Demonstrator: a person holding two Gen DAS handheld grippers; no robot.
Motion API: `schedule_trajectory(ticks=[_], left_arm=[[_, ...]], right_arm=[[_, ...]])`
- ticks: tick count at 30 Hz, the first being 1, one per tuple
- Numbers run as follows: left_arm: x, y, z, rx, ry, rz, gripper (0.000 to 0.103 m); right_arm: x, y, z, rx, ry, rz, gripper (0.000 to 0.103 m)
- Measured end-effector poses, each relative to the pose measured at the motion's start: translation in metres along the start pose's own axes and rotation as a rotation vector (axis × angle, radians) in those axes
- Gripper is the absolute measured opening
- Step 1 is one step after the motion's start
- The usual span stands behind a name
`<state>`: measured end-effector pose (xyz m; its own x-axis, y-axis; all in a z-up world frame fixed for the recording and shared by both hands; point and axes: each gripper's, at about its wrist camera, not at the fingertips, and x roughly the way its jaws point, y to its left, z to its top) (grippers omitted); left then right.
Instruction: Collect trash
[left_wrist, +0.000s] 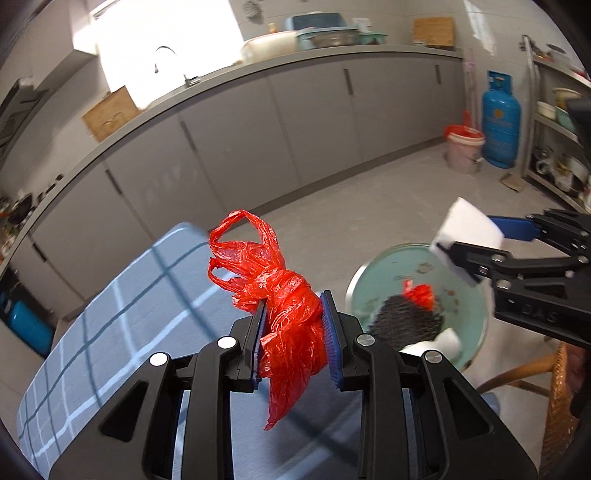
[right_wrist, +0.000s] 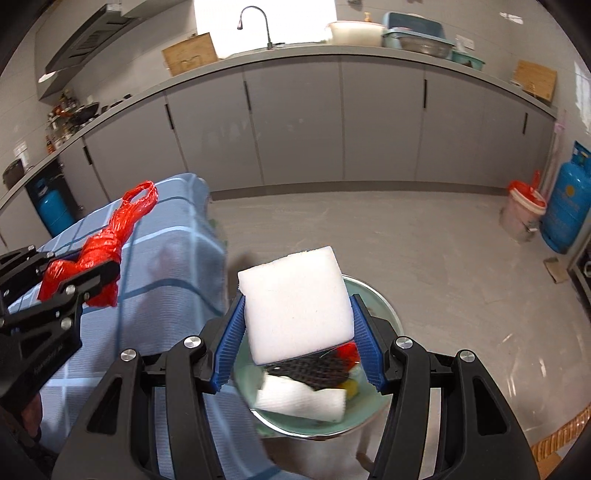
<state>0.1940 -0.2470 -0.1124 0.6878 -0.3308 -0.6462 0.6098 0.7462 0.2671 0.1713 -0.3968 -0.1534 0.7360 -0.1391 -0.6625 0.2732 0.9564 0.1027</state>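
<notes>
Left gripper (left_wrist: 293, 332) pinches a crumpled red plastic bag (left_wrist: 284, 306), held above the blue checked cloth on the worktop (left_wrist: 122, 295). Right gripper (right_wrist: 299, 345) clamps a white foam block (right_wrist: 295, 306) over a pale green round basin (right_wrist: 388, 317). Basin already holds black mesh netting (right_wrist: 314, 371), a white wad and red scraps — collection looks partly done; both held pieces remain to drop. Only the right view shows the block's full face.
</notes>
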Motion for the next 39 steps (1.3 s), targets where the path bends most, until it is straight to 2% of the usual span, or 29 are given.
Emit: schedule_trajectory(ticks=[4, 5, 6, 9, 10, 11, 19, 23, 39], left_arm=[[0.010, -0.019, 0.000, 0.031, -0.004, -0.042, 0.033], [0.014, -0.025, -0.001, 0.041, -0.004, -0.057, 0.045], [0.016, -0.028, -0.001, 0.046, -0.001, -0.062, 0.063], [0.024, -0.034, -0.005, 0.061, 0.018, -0.049, 0.067], [0.027, -0.034, -0.007, 0.062, 0.034, -0.050, 0.071], [0.028, -0.034, -0.008, 0.059, 0.040, -0.040, 0.080], [0.017, -0.015, -0.010, 0.010, 0.039, 0.000, 0.081], [0.001, -0.001, -0.009, -0.036, 0.015, 0.024, 0.086], [-0.053, 0.033, -0.006, -0.125, -0.079, 0.068, 0.088]], right_arm=[[0.010, -0.017, -0.001, 0.033, -0.015, -0.017, 0.061], [0.013, -0.023, -0.002, 0.052, -0.017, -0.016, 0.064], [0.016, -0.027, -0.003, 0.066, -0.021, -0.010, 0.072], [0.022, -0.034, -0.009, 0.089, -0.019, -0.033, 0.077], [0.024, -0.035, -0.009, 0.095, -0.015, -0.028, 0.078], [0.025, -0.036, -0.011, 0.099, -0.011, -0.028, 0.079], [0.002, -0.030, -0.019, 0.111, -0.024, -0.053, 0.082], [-0.014, -0.023, -0.019, 0.105, -0.040, -0.054, 0.084], [-0.066, 0.004, -0.022, 0.065, -0.097, -0.058, 0.085]])
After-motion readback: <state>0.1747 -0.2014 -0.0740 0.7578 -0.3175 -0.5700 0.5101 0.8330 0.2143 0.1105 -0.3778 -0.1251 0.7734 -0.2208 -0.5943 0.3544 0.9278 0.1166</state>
